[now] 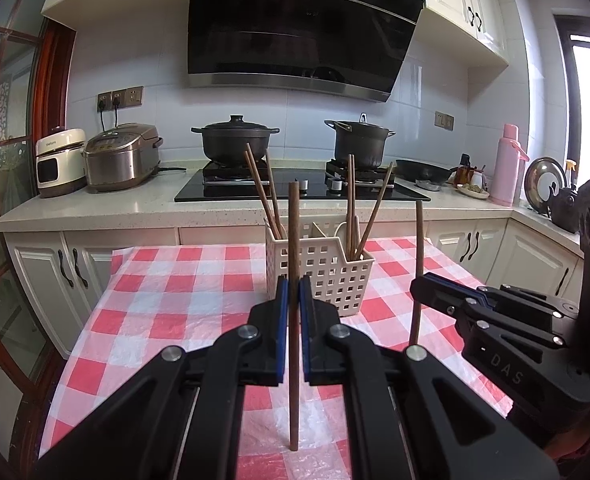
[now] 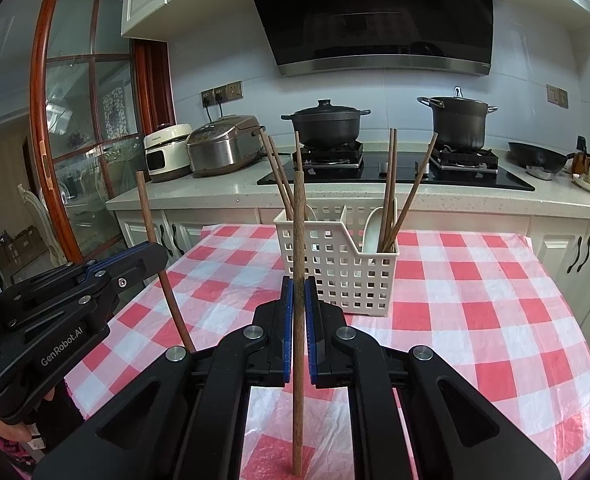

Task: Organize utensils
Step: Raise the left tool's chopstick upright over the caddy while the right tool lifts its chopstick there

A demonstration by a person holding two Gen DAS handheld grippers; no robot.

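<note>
The left gripper (image 1: 294, 292) clamps a wooden chopstick (image 1: 293, 240) upright, just in front of the white slotted basket (image 1: 327, 276). More chopsticks lean inside the basket. Right of the basket, the right gripper (image 1: 421, 286) holds a second chopstick (image 1: 418, 240) upright.

We note a table under a red-checked cloth (image 2: 475, 280); a white perforated basket (image 2: 335, 264) stands at the cloth's far-centre.

A home kitchen: range hood (image 1: 307, 28), gas stove (image 1: 295, 184), rice cooker (image 1: 123, 158).
</note>
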